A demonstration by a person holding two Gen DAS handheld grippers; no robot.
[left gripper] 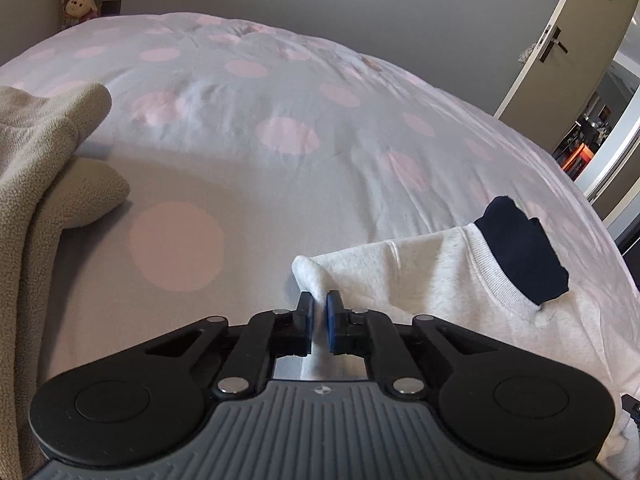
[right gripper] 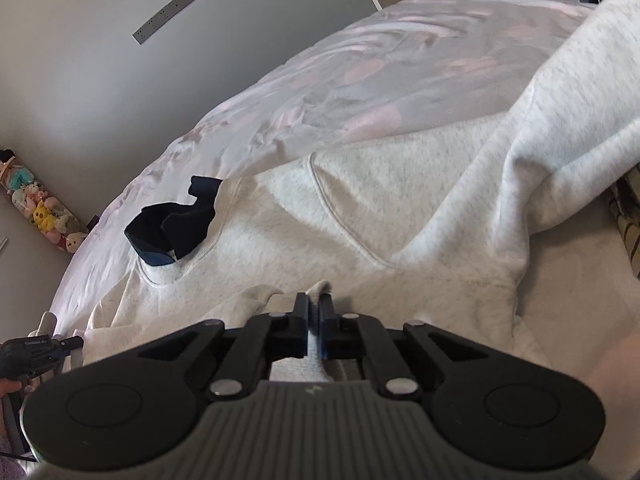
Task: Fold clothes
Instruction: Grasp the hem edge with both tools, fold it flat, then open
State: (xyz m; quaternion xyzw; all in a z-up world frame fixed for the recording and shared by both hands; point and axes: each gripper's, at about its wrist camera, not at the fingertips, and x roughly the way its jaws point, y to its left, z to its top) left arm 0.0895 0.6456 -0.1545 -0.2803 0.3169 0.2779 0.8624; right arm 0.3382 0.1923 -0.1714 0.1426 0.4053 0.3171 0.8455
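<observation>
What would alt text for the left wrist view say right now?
The left gripper is shut on a fold of a light grey sweatshirt lying on a pink-dotted bedspread. A dark navy cloth lies at its collar; a beige fleece sits left.

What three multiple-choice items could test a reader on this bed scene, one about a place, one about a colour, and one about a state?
1. Where does the dark navy cloth lie?
A. at the neck of the light grey sweatshirt
B. on the floor
C. on the door handle

2. What colour are the dots on the bed cover?
A. green
B. pink
C. black

3. How stands the left gripper?
A. wide open above the bed
B. shut on the beige fleece
C. shut on the sweatshirt

Key: 1 A, the navy cloth sits at the ribbed collar. 2 B, pale pink rounds cover the sheet. 3 C, grey fabric is pinched between its blue pads.
</observation>
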